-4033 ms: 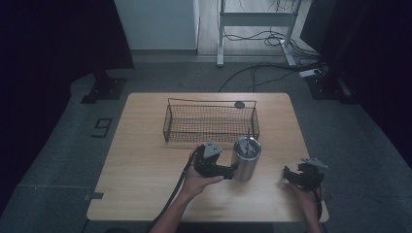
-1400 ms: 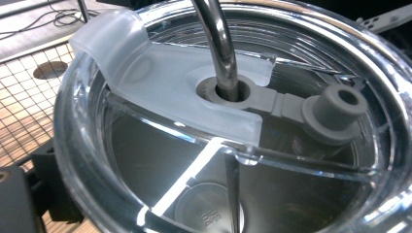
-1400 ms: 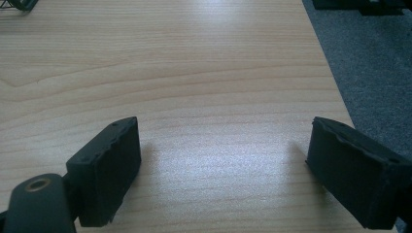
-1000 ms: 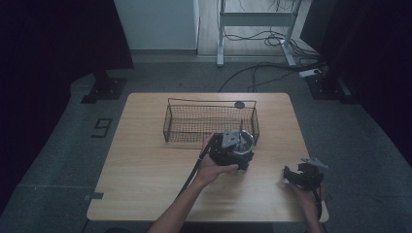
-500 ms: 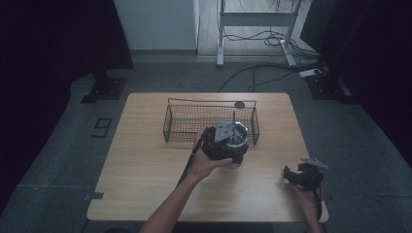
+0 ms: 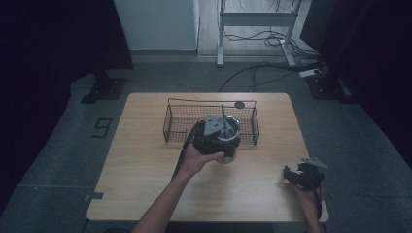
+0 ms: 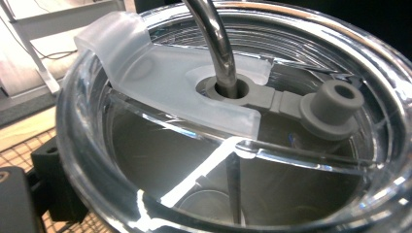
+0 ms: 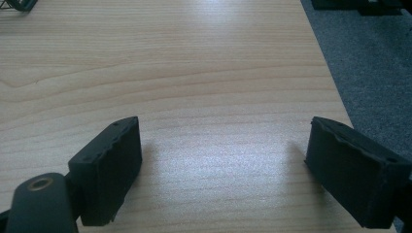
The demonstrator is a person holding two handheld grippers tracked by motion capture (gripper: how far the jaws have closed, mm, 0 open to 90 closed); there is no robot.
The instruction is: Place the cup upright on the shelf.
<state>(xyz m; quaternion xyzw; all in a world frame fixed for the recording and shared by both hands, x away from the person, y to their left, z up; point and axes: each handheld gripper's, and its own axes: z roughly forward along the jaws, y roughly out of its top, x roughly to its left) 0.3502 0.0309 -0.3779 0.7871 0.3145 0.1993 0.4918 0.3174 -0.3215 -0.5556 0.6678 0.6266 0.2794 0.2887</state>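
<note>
Dim grey carpet and trailing cables surround the pale wooden counter (image 6: 145, 194). From the high view, I see my left tongs (image 6: 214, 138) carrying a steel tumbler (image 6: 228, 145) at the near edge of the black wire basket (image 6: 170, 121), apparently lifted just clear of the wood. My right tongs (image 6: 291, 175) sit idle near the counter's right front corner, well apart from it.

Through the left gripper view, the tumbler's clear plastic lid (image 7: 97, 160) looms close, with a frosted slider (image 7: 160, 82), a grey rubber plug (image 7: 330, 107) and a bent metal straw (image 7: 214, 43). The tongs pinch the tumbler's side. I judge it rigid, smooth, slippery and fairly weighty; the body wall is the sound place to grip, never the straw.

In the right gripper view, the black padded tongs (image 8: 223, 165) stand spread wide over bare woodgrain, pinching nothing.
</note>
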